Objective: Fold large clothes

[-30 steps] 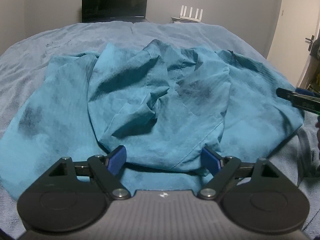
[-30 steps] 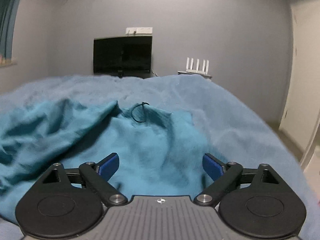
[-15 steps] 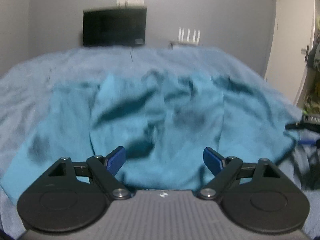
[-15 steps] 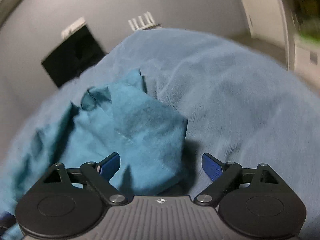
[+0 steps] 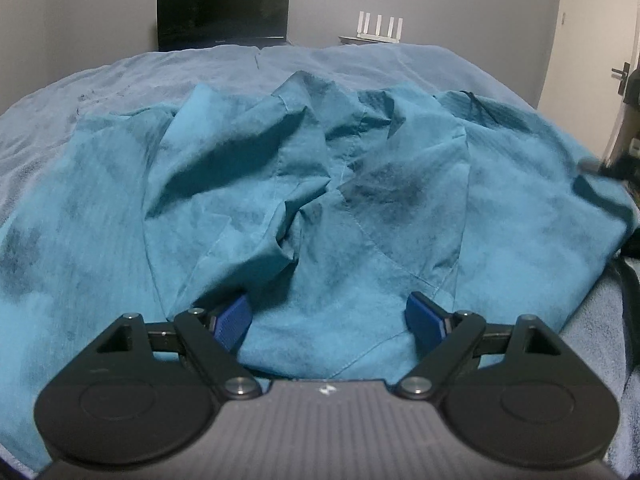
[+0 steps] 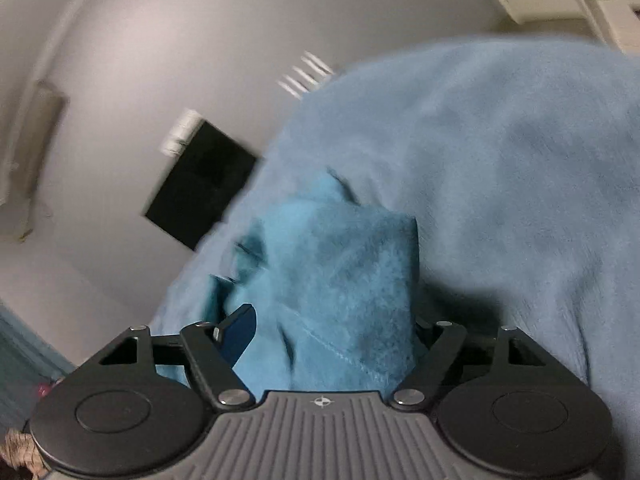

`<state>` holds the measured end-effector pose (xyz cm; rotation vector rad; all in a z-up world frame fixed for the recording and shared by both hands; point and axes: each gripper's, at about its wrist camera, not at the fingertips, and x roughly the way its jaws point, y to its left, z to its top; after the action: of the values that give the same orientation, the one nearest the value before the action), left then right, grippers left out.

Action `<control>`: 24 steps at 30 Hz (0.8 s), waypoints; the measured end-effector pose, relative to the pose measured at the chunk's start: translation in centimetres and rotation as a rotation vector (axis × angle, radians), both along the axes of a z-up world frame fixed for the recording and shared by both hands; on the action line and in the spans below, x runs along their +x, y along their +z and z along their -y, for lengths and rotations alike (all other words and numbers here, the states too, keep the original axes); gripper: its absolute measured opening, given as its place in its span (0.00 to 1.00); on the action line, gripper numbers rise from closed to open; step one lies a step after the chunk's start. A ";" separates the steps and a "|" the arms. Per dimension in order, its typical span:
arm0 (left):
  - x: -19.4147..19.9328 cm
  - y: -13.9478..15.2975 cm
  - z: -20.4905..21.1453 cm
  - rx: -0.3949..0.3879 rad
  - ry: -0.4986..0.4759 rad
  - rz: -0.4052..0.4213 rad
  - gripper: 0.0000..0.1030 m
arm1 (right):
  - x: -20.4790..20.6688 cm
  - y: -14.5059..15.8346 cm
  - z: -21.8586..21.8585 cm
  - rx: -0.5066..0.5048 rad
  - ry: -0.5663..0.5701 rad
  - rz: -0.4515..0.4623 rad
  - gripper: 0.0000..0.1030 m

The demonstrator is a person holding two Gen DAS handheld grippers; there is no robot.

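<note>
A large teal garment lies crumpled in folds on a grey-blue bedspread. My left gripper is open and low over the garment's near hem, with cloth lying between its blue pads but not pinched. In the right wrist view the picture is rolled to one side. A corner of the teal garment lies between the jaws of my right gripper, which are closing. One blue pad shows beside the cloth with a gap to it. The cloth hides the other pad.
A black screen and a white router stand against the grey wall behind the bed. A door with a handle is at the far right. The bedspread extends bare beyond the garment's corner.
The right gripper rolled to one side and dropped onto the garment's corner, which now lies between its jaws. The left gripper came closer to the near hem.
</note>
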<state>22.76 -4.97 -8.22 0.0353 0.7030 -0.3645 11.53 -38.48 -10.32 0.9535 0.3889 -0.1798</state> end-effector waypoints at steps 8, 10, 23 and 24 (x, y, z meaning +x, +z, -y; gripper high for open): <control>0.1 -0.5 0.4 0.037 -0.006 -0.008 0.82 | 1.4 6.5 -5.3 -0.371 0.117 0.083 0.26; 0.0 -0.6 0.5 0.054 -0.011 -0.002 0.81 | 1.9 9.9 -8.9 -0.489 0.196 0.157 0.23; -1.6 9.2 -16.1 -0.108 0.227 0.128 0.79 | 3.6 14.1 -34.1 -0.979 0.820 0.327 0.20; -2.0 10.1 -18.5 -0.138 0.280 0.154 0.80 | 3.1 13.6 -35.0 -0.996 0.833 0.310 0.20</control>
<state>20.73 13.53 1.90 -0.1635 0.5201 -0.1390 14.59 -3.47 3.28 -0.2077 0.3205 0.5016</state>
